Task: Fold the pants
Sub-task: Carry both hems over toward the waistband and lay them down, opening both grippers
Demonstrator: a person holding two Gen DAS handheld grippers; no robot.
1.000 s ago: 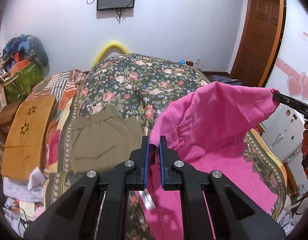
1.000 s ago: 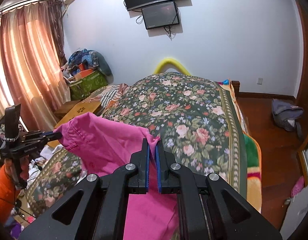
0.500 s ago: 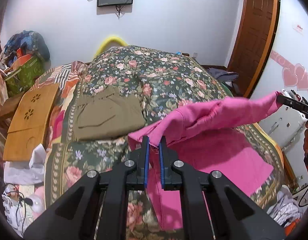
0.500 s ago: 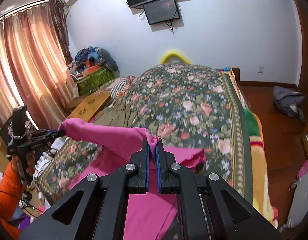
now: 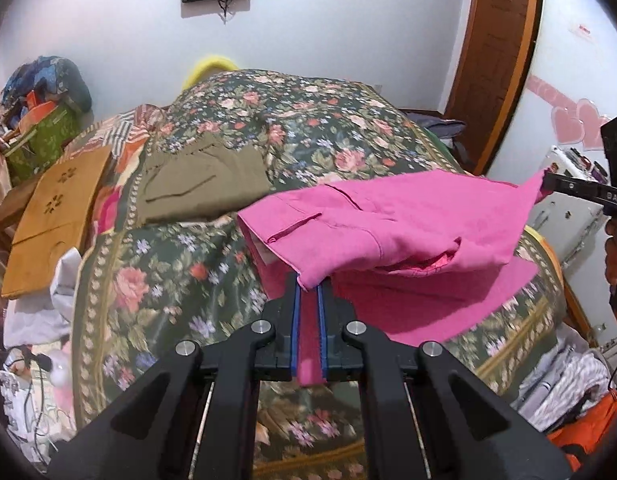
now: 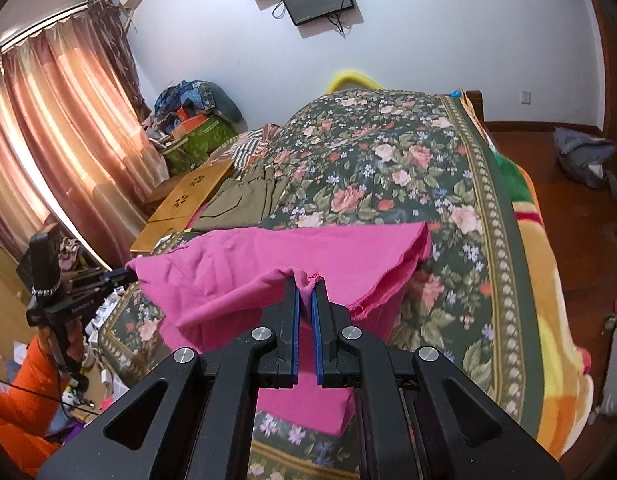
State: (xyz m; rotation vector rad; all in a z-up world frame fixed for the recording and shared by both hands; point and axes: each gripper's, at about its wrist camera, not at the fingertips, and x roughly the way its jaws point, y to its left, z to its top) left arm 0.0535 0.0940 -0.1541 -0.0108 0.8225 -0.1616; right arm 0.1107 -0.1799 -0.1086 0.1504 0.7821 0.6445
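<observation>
Pink pants (image 5: 388, 220) hang stretched between both grippers over the near end of the floral bed (image 5: 308, 128). My left gripper (image 5: 307, 282) is shut on one corner of the pants' raised edge. My right gripper (image 6: 304, 280) is shut on the other corner of the pink pants (image 6: 308, 256). The lower part of the pants lies flat on the bedspread beneath the raised layer. In the left wrist view the right gripper (image 5: 548, 182) shows at the far right, pinching the cloth. In the right wrist view the left gripper (image 6: 126, 276) shows at the left.
Folded olive pants (image 5: 204, 184) lie on the bed beyond the pink ones. A wooden lap table (image 5: 56, 216) leans at the bed's left side. Clutter and cables cover the floor (image 5: 32, 364) to the left, and a wooden door (image 5: 492, 60) stands at the right.
Both grippers have moved forward over the bed and lower, carrying the pants' held edge. The pink cloth went from bunched high to stretched low over its own lower half.
</observation>
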